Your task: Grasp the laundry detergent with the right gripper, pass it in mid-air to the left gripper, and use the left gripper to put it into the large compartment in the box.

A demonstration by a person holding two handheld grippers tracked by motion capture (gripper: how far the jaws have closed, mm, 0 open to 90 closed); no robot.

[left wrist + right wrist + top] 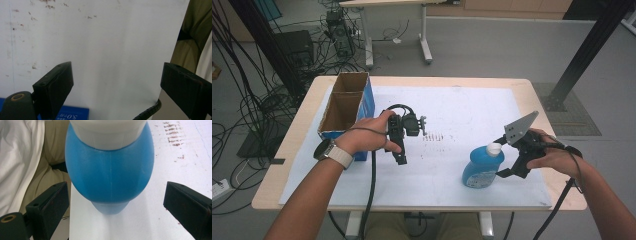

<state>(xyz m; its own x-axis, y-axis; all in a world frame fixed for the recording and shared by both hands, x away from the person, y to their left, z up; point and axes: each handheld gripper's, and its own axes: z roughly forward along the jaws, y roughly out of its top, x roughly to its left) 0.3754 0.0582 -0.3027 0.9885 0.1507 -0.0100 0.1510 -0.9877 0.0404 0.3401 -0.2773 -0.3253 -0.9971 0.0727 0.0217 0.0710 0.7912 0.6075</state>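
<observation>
We bring our right tongs (508, 159) down over the blue bottle (482, 167), which stands upright near the front right corner of the table (527, 86), and their jaws stand wide apart on either side of its body without touching it, so a squeeze would likely catch it below the white cap (494, 148). Our left tongs (117, 85) hang open and empty above the white sheet (472, 107), beside the cardboard box (343, 107) at the left edge, perhaps where the bottle is bound.
</observation>
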